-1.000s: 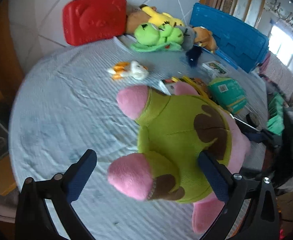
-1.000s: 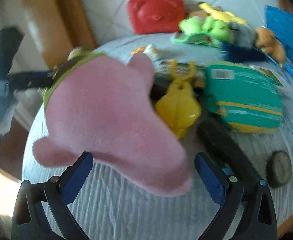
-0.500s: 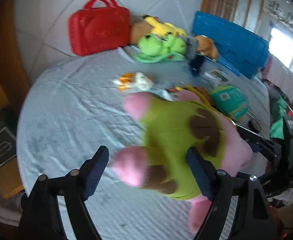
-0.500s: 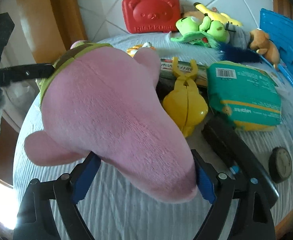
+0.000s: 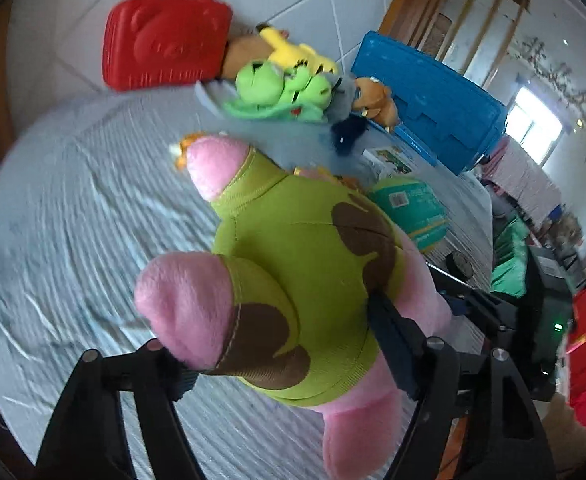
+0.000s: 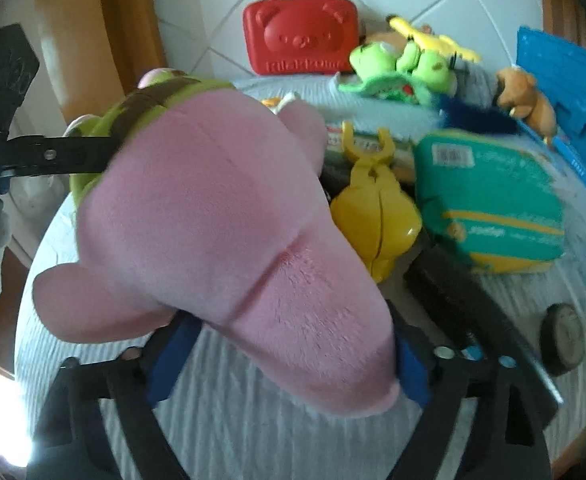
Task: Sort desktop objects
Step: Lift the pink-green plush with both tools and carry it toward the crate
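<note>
Held aloft over the surface point(image 5: 73, 216): pink starfish plush point(image 5: 305, 264), clenched by left tongs point(image 5: 277, 344) and right tongs point(image 6: 285, 360). Unsorted at two o'clock: yellow toy point(image 6: 377, 216), green packet point(image 6: 493, 204).

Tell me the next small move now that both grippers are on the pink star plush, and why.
Probably lift it straight up together. The left gripper pinches the pink star plush at its green shorts and the right gripper clamps its pointed pink end, so it looks secured, while the yellow toy crowds its side.
</note>
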The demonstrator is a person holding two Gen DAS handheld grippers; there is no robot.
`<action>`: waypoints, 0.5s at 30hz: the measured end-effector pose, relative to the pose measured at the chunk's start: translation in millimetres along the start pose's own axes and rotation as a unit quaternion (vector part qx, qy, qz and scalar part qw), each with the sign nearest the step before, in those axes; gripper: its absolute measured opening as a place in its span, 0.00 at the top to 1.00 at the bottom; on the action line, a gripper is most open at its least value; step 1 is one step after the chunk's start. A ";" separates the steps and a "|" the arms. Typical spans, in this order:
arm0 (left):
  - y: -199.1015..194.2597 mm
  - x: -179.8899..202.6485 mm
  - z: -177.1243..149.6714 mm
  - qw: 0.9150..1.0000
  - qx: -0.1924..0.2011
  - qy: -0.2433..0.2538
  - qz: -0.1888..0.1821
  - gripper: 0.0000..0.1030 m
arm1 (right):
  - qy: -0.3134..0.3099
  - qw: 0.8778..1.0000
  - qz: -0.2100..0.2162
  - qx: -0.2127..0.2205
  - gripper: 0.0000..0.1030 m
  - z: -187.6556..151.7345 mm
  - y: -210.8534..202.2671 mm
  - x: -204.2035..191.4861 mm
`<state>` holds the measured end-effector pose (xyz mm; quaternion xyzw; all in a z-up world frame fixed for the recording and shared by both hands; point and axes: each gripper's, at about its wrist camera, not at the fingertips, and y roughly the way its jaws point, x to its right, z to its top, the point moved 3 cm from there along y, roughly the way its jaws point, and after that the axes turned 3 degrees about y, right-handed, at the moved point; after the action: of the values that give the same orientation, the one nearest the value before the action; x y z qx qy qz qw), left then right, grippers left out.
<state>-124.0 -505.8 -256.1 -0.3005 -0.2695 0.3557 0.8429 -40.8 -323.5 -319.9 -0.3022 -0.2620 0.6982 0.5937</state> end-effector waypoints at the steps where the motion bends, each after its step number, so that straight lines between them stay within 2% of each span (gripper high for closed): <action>1: -6.2 5.1 5.4 1.000 0.006 0.009 0.005 0.27 | 0.001 1.000 0.002 0.003 0.21 2.2 -5.5 -1.2; 4: -30.2 17.8 26.3 0.999 0.024 0.028 0.005 0.27 | 0.003 1.000 0.004 0.020 0.22 15.1 -27.1 -2.7; 11: -81.4 53.1 85.7 0.996 0.066 0.055 -0.016 0.27 | -0.004 0.997 -0.031 0.066 0.23 62.4 -97.9 -2.4; 15: -96.4 86.9 122.8 0.993 0.087 0.077 -0.030 0.27 | -0.001 0.995 -0.052 0.090 0.23 78.6 -133.0 23.3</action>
<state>-111.5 -455.5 -85.2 -0.2447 -0.1809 0.3280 0.8943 -11.8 -280.0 -172.7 -0.2332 -0.2141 0.6872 0.6538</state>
